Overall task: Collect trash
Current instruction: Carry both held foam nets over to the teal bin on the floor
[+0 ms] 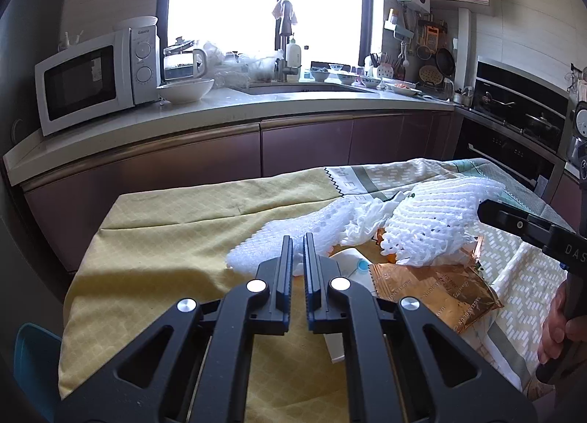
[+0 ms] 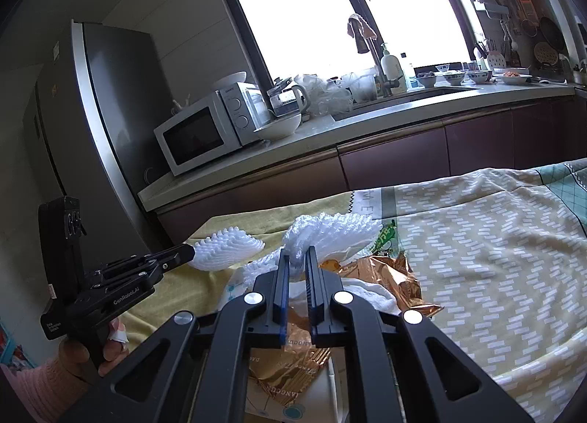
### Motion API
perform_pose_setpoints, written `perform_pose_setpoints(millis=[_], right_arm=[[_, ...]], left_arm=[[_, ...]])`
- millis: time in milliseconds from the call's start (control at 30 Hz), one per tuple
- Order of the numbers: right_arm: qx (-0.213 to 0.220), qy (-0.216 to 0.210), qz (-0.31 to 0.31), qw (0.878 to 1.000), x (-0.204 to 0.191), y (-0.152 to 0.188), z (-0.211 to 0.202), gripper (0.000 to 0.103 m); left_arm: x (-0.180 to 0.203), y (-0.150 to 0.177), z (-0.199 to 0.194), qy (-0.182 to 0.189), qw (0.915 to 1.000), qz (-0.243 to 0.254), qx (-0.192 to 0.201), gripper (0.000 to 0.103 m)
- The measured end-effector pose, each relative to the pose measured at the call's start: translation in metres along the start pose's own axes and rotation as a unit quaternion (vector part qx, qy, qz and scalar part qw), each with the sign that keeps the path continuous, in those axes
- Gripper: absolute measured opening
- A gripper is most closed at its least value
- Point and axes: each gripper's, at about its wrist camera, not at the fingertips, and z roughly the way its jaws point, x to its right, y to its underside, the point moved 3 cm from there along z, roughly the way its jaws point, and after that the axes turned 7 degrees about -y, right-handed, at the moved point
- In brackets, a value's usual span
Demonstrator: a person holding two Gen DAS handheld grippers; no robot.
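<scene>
With both tongs nipping foam netting, left gripper takes the flat net; right gripper the bunched net, presumably lifting them off the wrappers beneath.

A heap of trash lies on the cloth-covered worktop: two foam nets on top, crumpled tissue between them, a foil wrapper beneath. Behind the worktop runs a counter, the microwave at its left, the sink to its right.

Cloth-covered table bears foam nets, wrappers.
</scene>
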Motion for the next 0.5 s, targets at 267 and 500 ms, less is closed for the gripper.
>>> perform_pose_setpoints(millis=[267, 500], right_arm=[[0.016, -0.037, -0.012, 0.999, -0.026, -0.008, -0.009, 0.007], [0.001, -0.096, -0.039, 0.995, -0.073, -0.004, 0.000, 0.007]], left_arm=[[-0.039, -0.001, -0.053, -0.018, 0.9988, -0.038, 0.024, 0.006], [-0.087, 0.012, -0.103, -0.051, 0.9950, -0.076, 0.038, 0.006]])
